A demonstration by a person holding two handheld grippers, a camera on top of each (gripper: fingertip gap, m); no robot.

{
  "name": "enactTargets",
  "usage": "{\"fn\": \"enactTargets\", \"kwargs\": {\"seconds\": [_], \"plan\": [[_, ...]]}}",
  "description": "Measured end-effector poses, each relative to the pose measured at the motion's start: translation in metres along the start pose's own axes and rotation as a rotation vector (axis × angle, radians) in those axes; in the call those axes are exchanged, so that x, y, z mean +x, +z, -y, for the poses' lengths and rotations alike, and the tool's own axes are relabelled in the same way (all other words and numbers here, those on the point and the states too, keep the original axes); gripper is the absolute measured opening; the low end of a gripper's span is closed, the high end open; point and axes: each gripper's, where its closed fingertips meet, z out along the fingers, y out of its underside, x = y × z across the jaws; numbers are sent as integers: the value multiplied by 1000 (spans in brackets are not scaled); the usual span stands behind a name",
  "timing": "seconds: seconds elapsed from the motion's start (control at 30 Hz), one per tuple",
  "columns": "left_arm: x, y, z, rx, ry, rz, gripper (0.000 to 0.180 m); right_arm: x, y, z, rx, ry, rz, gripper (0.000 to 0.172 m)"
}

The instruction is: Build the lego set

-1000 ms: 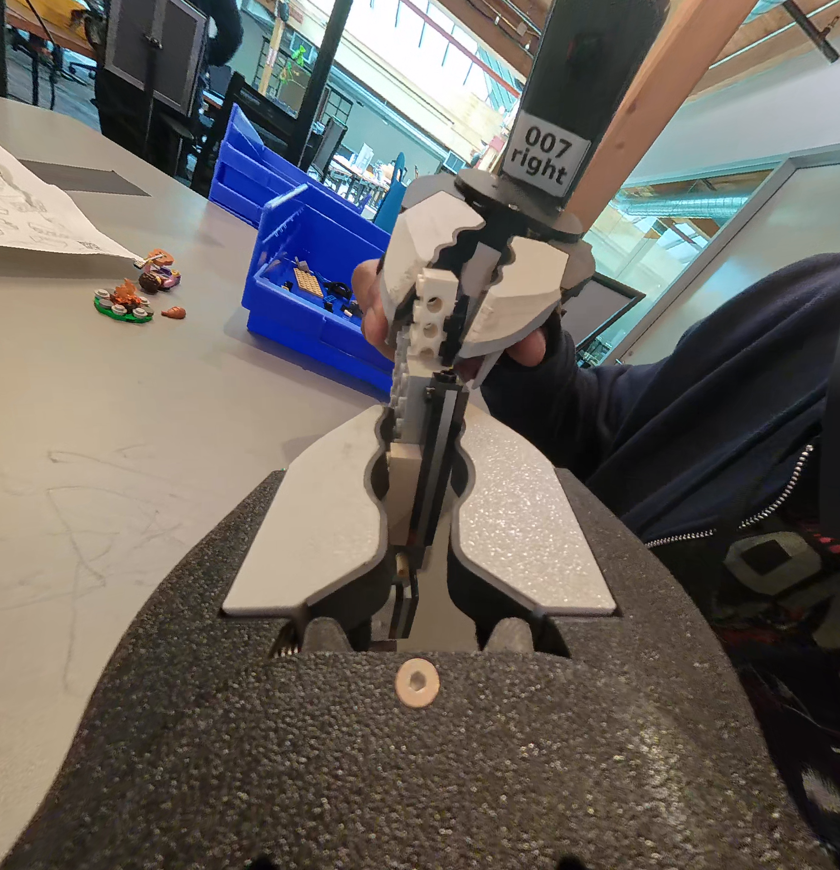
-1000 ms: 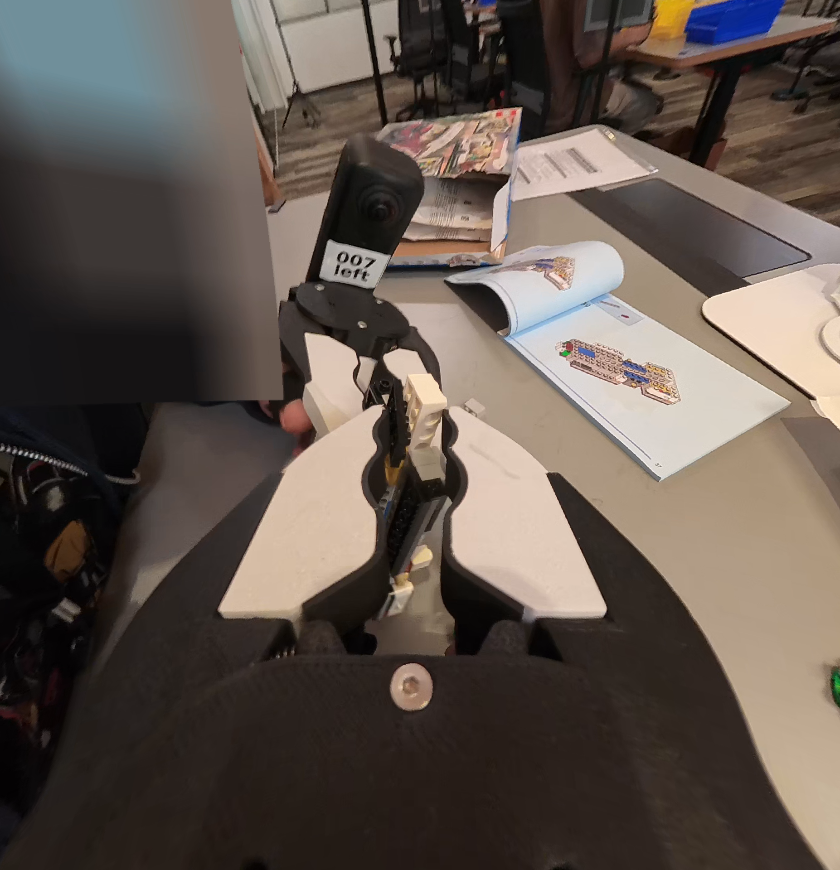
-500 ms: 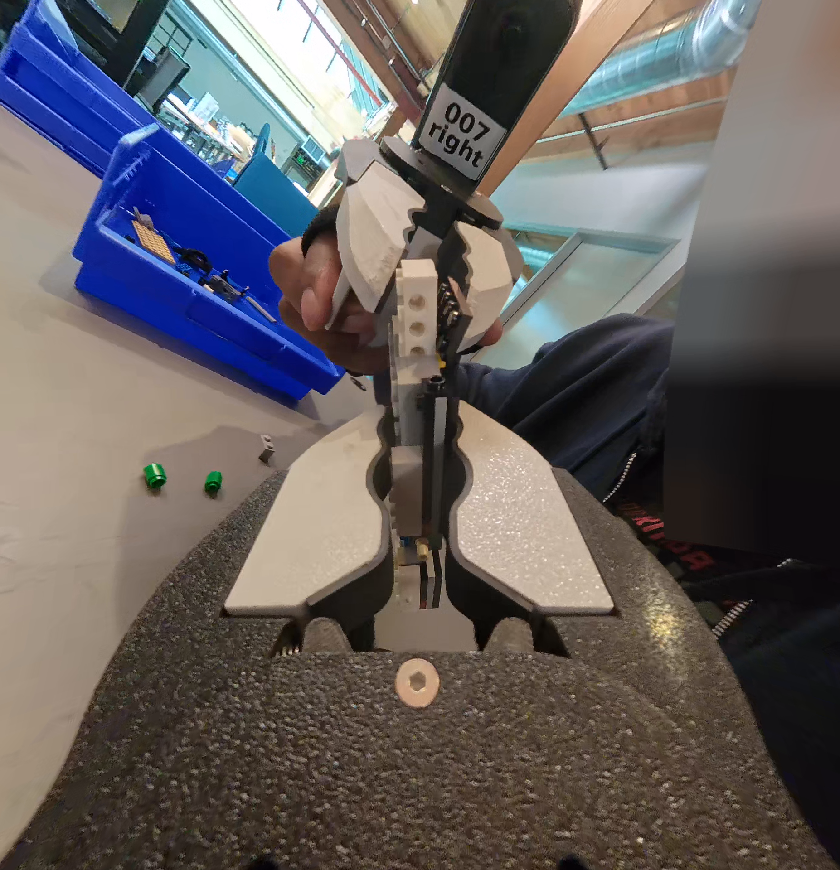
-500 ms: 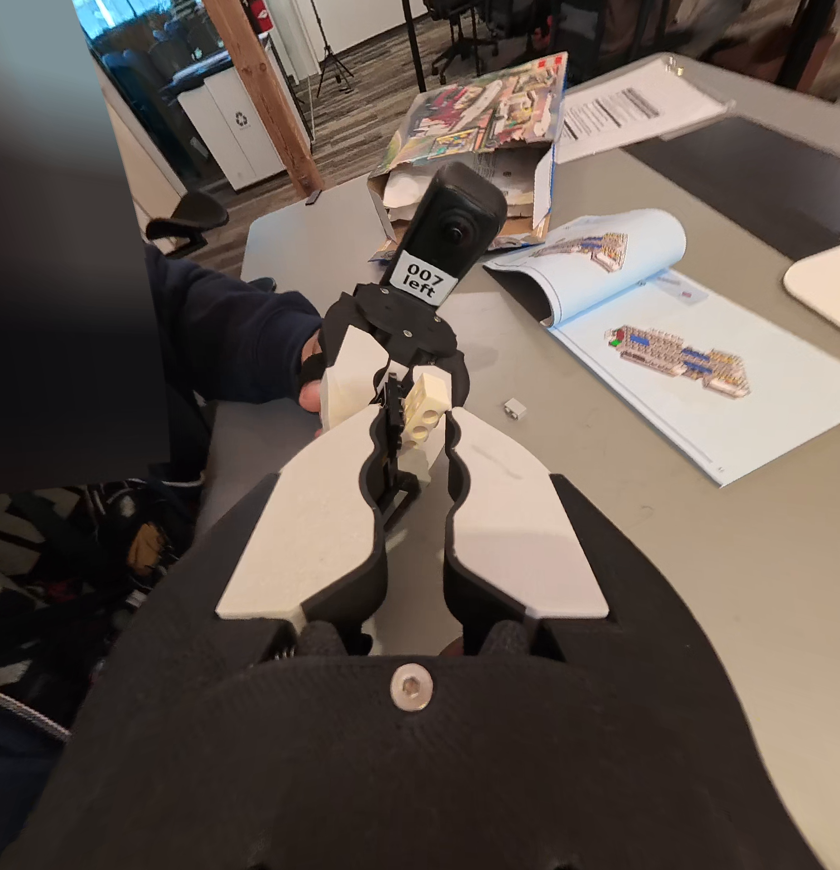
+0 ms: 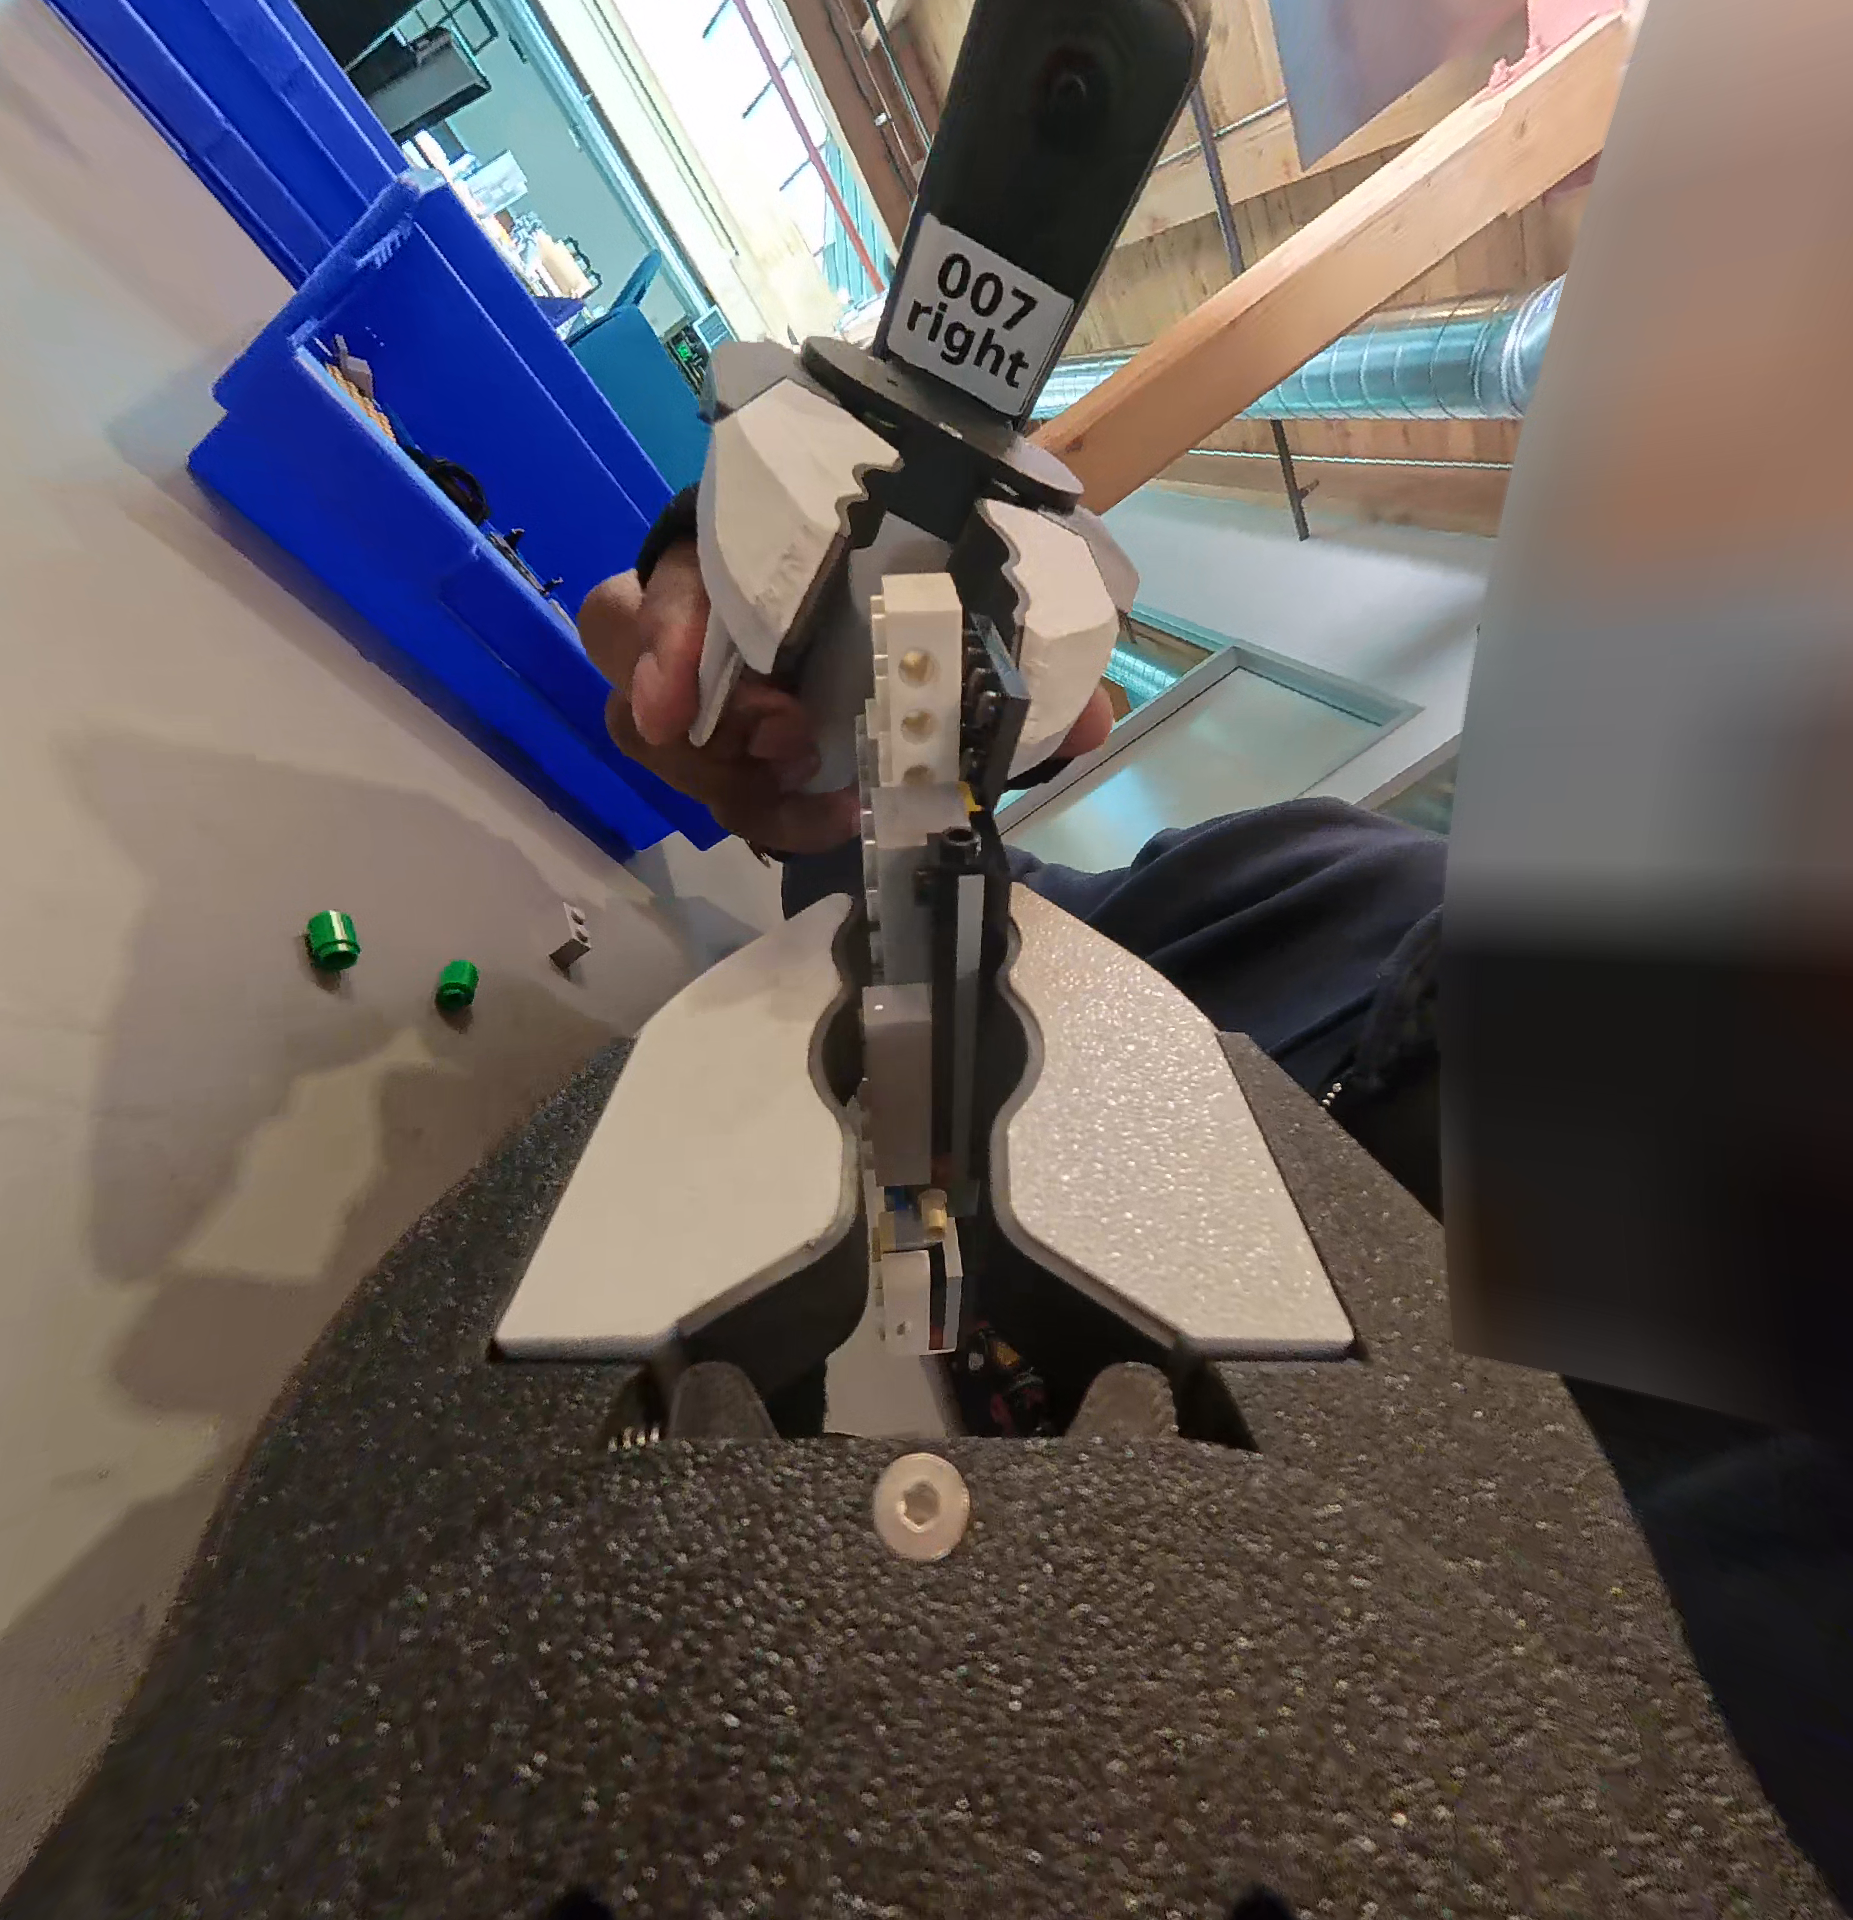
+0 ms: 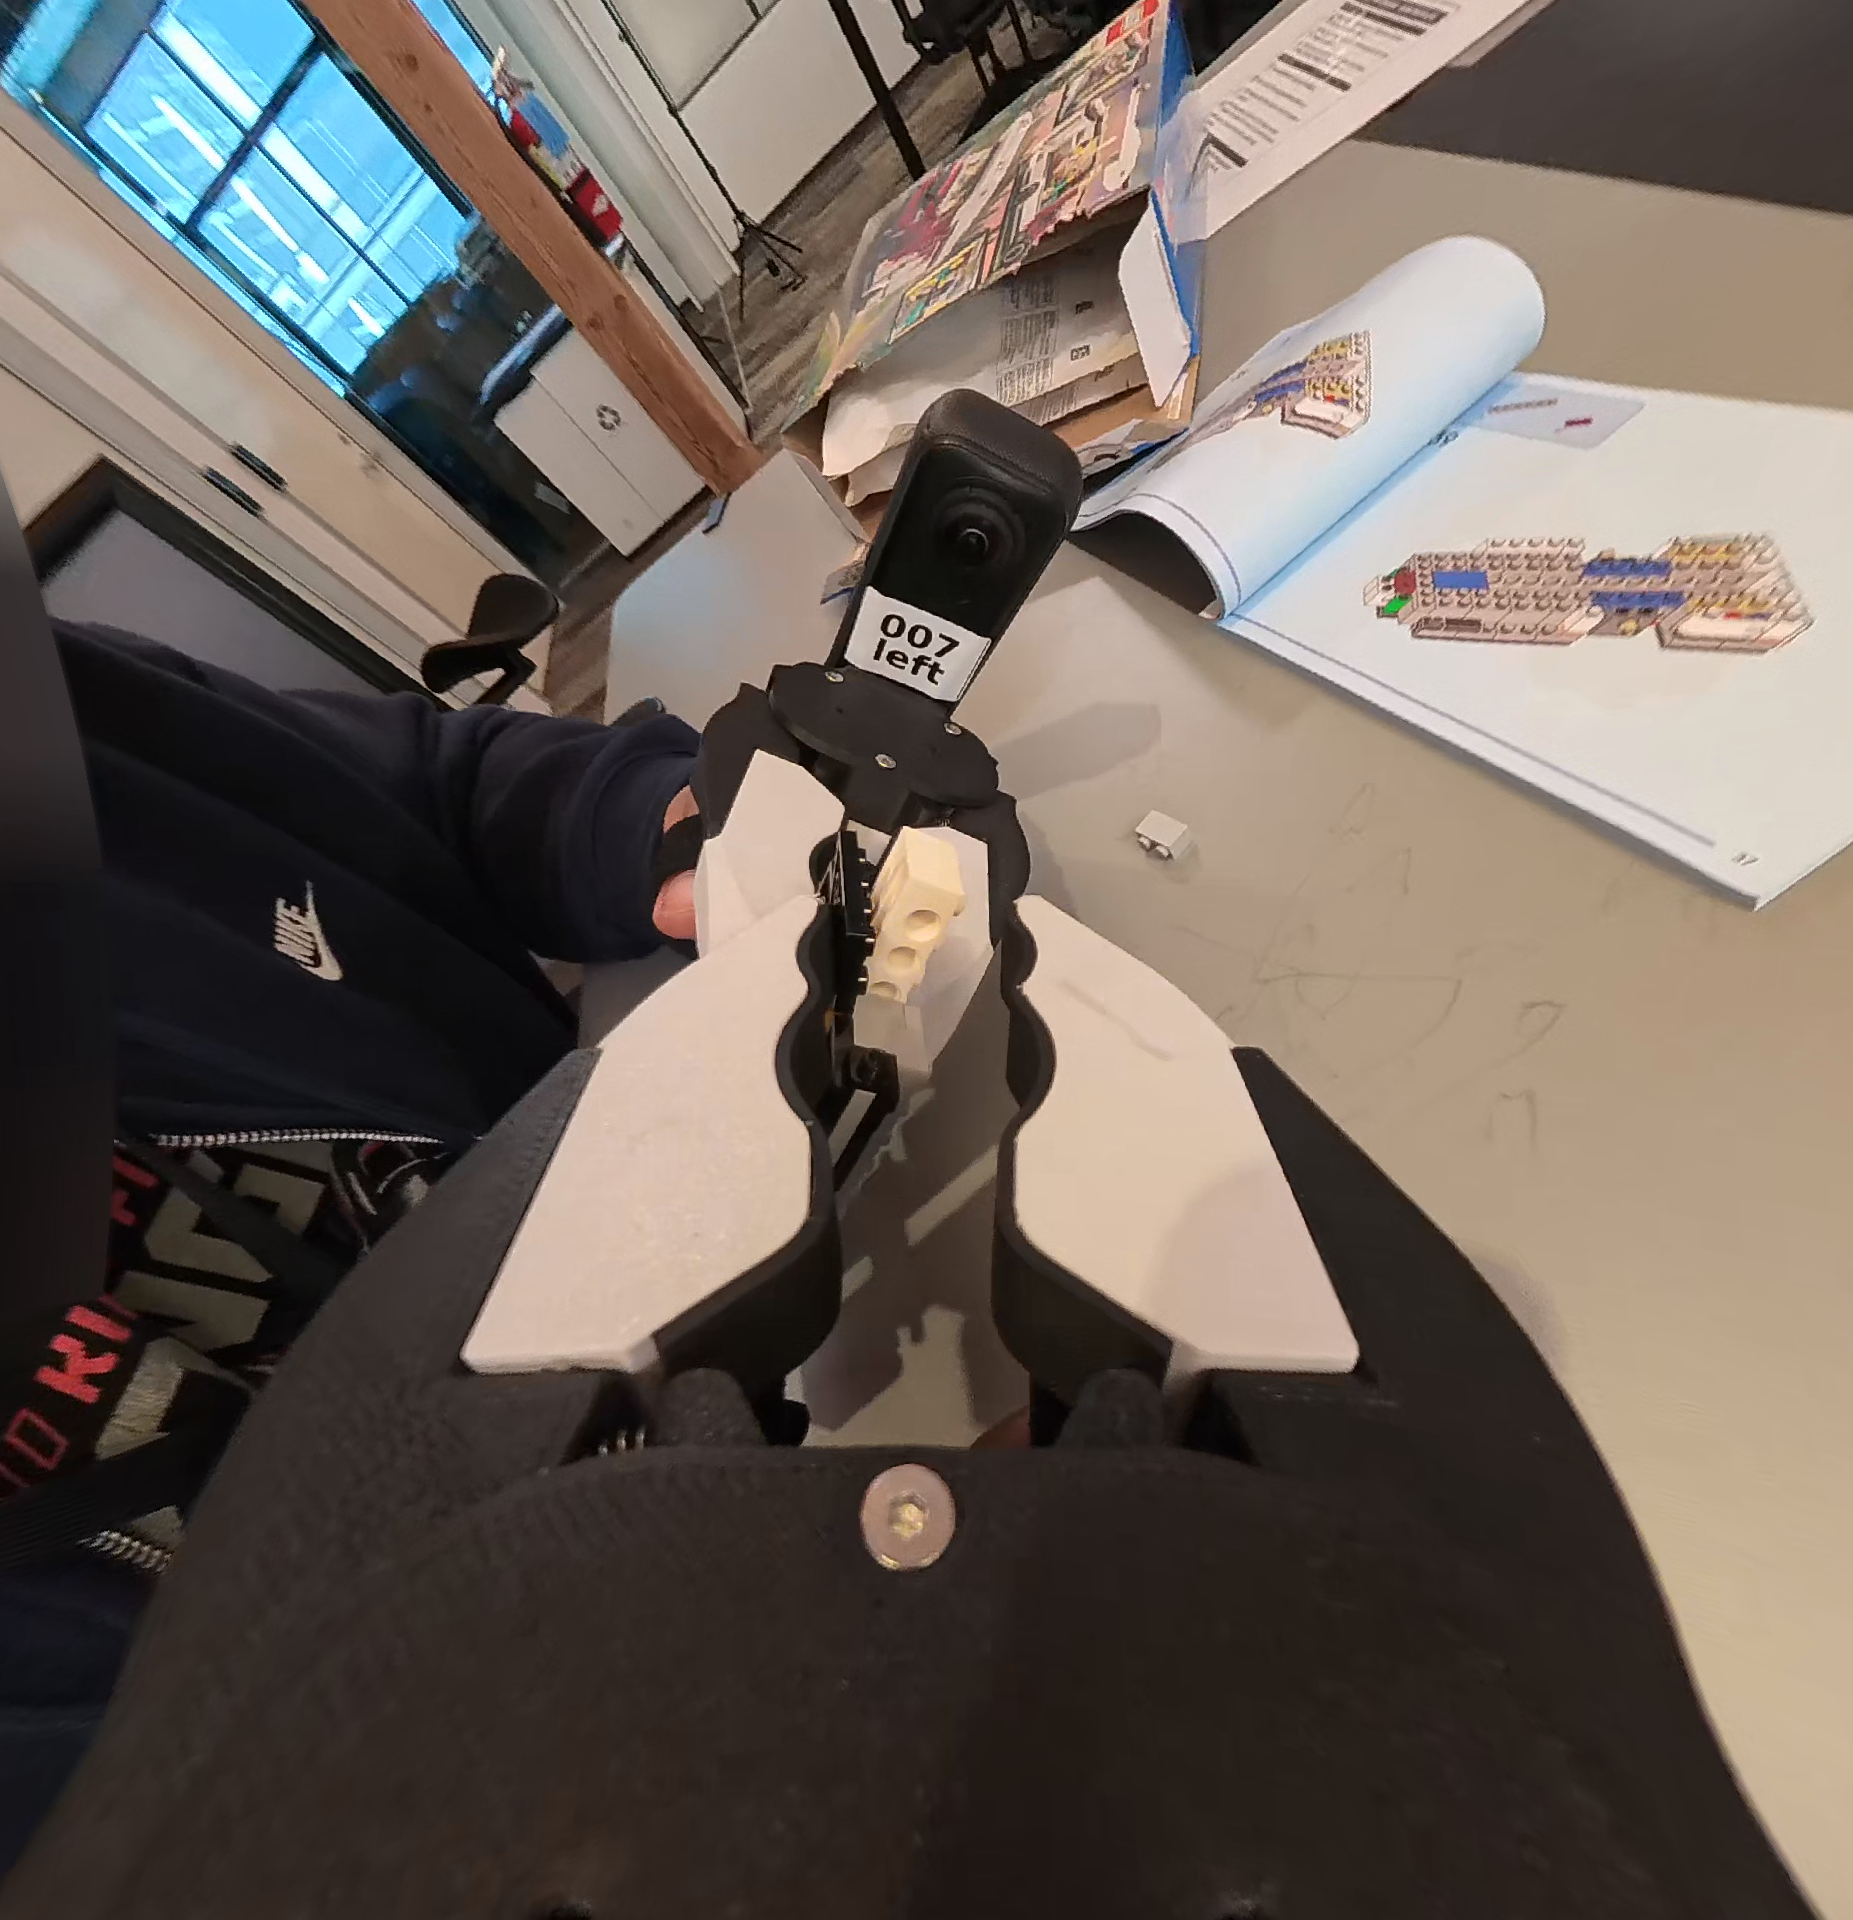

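My left gripper (image 5: 927,935) is shut on a long brick assembly (image 5: 901,852) of grey, white and black pieces, which stands on edge between its pads and sticks out ahead. The assembly's far end, a white brick with round holes (image 6: 917,904) beside a black plate (image 6: 847,914), lies between the fingertips of my right gripper (image 6: 906,935). The right fingers stand apart, with a gap showing between the white brick and the right-hand finger (image 6: 1047,997). The right gripper also shows in the left wrist view (image 5: 932,613), facing mine. The left gripper shows in the right wrist view (image 6: 860,831).
A blue bin (image 5: 402,436) stands on the grey table, with two green round pieces (image 5: 332,938) (image 5: 456,983) and a small grey brick (image 5: 572,932) near it. An open instruction booklet (image 6: 1524,644), a small grey brick (image 6: 1163,834) and a torn box (image 6: 1005,260) lie farther off. A dark sleeve (image 6: 382,810) is at the left. My hands' fingertips stand some 4 cm from each other.
The right gripper's fingers have spread off the assembly and drawn back, so only its tip lies between them. The left gripper keeps its hold. Both grippers have tilted.
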Motion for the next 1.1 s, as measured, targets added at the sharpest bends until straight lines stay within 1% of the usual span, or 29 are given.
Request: {"fn": "enactTargets", "kwargs": {"seconds": [0.33,0.5,0.6,1.1], "plan": [[-3,0,0,6,-25,13,20,4,1,-2,23,74,26,32],[-4,-1,1,-8,14,48,20,2,1,-1,45,101,61,28],[-2,-1,1,-19,45,59,20,-4,1,1,69,115,107,20],[-2,-2,-5,-98,110,87,20,-9,2,-4,48,95,106,18]]}}
